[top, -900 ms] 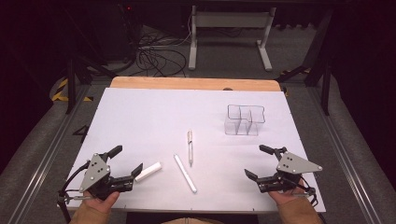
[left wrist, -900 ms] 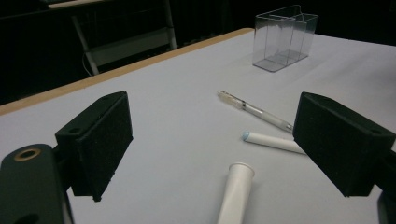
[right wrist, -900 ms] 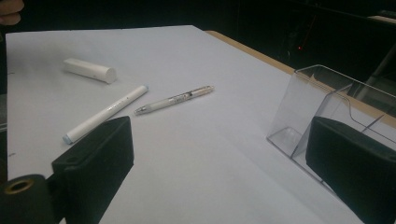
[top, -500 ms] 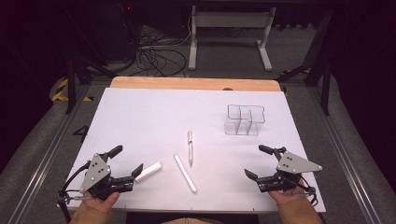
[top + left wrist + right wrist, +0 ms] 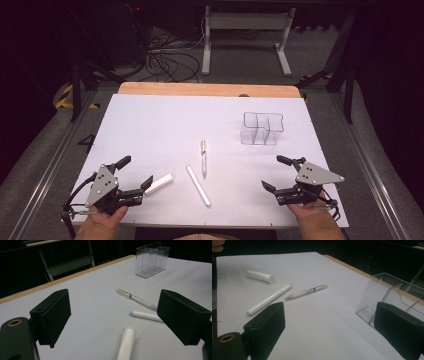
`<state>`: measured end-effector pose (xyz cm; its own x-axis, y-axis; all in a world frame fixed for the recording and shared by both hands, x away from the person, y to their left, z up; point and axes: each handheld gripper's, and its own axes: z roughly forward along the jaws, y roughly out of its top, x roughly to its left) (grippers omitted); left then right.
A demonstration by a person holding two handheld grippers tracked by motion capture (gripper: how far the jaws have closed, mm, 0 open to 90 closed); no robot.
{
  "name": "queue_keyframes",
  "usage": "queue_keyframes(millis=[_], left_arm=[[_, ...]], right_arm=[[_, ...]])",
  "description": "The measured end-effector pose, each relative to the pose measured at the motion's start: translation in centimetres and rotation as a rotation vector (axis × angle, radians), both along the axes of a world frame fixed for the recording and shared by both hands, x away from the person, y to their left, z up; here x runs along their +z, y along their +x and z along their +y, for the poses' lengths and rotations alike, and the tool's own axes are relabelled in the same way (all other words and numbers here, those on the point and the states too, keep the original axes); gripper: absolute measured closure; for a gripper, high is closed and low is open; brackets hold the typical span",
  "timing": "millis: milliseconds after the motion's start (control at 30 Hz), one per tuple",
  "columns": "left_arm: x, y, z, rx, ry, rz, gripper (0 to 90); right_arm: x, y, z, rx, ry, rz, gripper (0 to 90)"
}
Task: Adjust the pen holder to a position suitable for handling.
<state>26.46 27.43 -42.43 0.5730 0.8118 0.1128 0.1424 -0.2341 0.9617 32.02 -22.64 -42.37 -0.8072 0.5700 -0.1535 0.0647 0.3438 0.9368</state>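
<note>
L gripper (image 5: 131, 173) sits at approx 7 o'clock on the sheet (image 5: 165, 130), near edge, held from below by the L hand (image 5: 100, 222). Jaws wide apart, nothing btwn them, pads touching nothing. In the left gripper view the two black pads stand well apart w/ bare sheet in the gap.

Just beside it, at its 3 o'clock, lies the tube (image 5: 159, 183), short white cylinder, flat on the sheet, long axis running 2 to 8 o'clock in the high view. Its near end is close to the L gripper's lower jaw tip but apart from it. Left gripper view has the tube's open end (image 5: 129, 330) pointing away from the camera.

Next, approx 6 o'clock on the sheet: marker (image 5: 198, 185), white, lying 11 to 5 o'clock. Pale blue end shows in the gripper views (image 5: 248, 313). Pen (image 5: 203, 157) lies just beside it at its 1 o'clock, nearly 12 to 6, near the marker's far end; touching or not, can't tell.

Holder (image 5: 262, 129), clear plastic w/ compartments, stands upright at approx 2 o'clock on the sheet, well apart from the pen. Nothing in it.

R gripper (image 5: 278, 172) at approx 5 o'clock, near edge, R hand (image 5: 312, 220) under it. Jaws wide too, gripping nothing; right gripper view has holder (image 5: 387, 293) behind its right-side pad, pen (image 5: 306, 292) and marker beyond the gap.
</note>
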Motion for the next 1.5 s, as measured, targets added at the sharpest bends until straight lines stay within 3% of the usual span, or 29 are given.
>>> queue_keyframes(millis=[567, 867, 1500], left_arm=[[0.0, 0.0, 0.0, -0.003, -0.004, 0.002, 12.8], [0.0, 0.1, -0.1, -0.005, -0.007, 0.003, 12.9], [0.0, 0.1, -0.1, -0.004, -0.006, 0.006, 12.9]], right_arm=[[0.8, 0.8, 0.3, 0.002, -0.005, 0.033, 10.6], [2.3, 2.3, 0.6, 0.004, -0.017, 0.033, 10.6], [3.4, 4.6, 1.1, 0.007, -0.044, 0.053, 10.2]])
